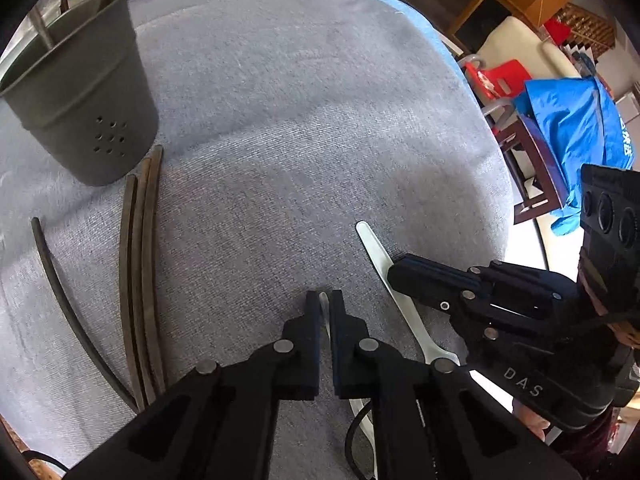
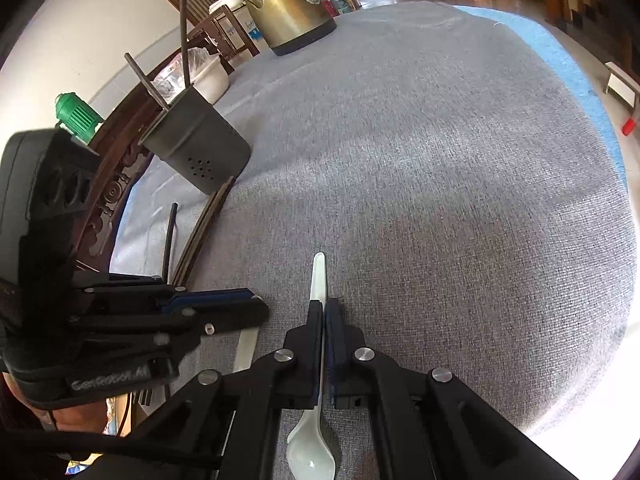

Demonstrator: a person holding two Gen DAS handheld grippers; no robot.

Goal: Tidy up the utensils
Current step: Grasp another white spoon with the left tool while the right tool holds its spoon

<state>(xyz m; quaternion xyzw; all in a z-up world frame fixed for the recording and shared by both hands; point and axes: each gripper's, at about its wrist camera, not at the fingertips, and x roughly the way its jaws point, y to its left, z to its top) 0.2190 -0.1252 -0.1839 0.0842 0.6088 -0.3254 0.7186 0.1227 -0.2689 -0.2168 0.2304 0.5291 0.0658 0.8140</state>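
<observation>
The left gripper (image 1: 325,300) hides most of the thin white utensil between its fingers, so its kind cannot be told. The right gripper (image 1: 400,270) covers the middle of the spoon (image 1: 374,244), and the bowl end is hidden (in the left view). The chopsticks (image 1: 140,260) run under the gripper body at their near ends. The sticks in the holder (image 1: 86,100) are cut off by the picture's top edge.

Black tongs (image 1: 325,300), silver rivets, white lettering
</observation>
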